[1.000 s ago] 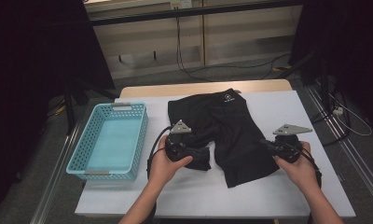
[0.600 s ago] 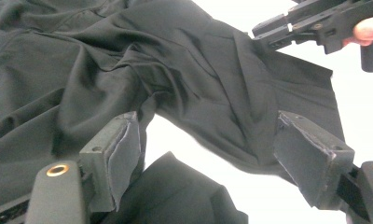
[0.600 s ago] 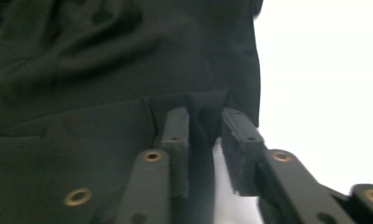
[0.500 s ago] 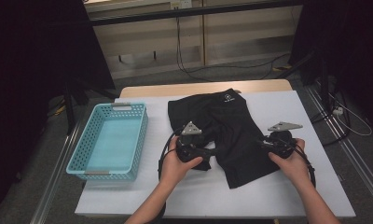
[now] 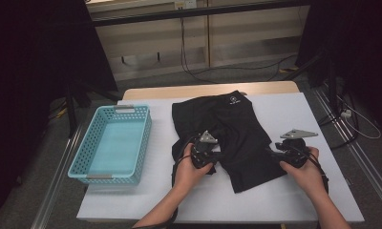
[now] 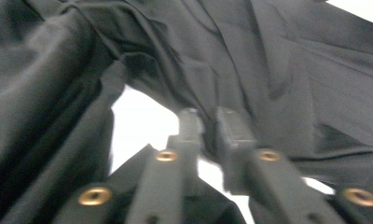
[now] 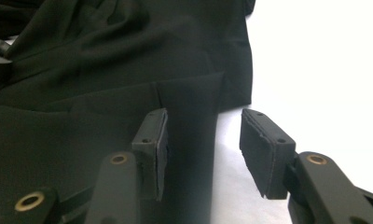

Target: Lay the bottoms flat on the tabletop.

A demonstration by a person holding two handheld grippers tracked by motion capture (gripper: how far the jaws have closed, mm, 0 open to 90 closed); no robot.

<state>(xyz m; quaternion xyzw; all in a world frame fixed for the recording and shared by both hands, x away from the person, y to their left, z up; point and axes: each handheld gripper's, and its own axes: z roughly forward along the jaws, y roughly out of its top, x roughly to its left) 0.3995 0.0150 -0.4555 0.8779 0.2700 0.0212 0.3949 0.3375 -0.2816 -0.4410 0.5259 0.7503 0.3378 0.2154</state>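
Observation:
A black garment (image 5: 237,131) with a small white logo lies spread on the white table (image 5: 299,114). My left gripper (image 5: 217,156) sits over the garment's near left part. In the left gripper view its jaws are nearly together around a fold of the black garment (image 6: 287,70), so my left gripper (image 6: 208,122) is shut on the cloth. At the garment's near right edge is my right gripper (image 5: 271,153). In the right gripper view my right gripper (image 7: 205,135) is open, and a corner of the garment (image 7: 189,107) lies between its pads (image 7: 157,140).
A light blue plastic basket (image 5: 86,167) stands at the table's left side with nothing in it. Bare white tabletop runs right of the garment and along the near edge. Cables trail on the floor beyond the table.
My left gripper has moved right and a little nearer across the garment, dragging the near left cloth with it. My right gripper has shifted slightly left to the garment's edge.

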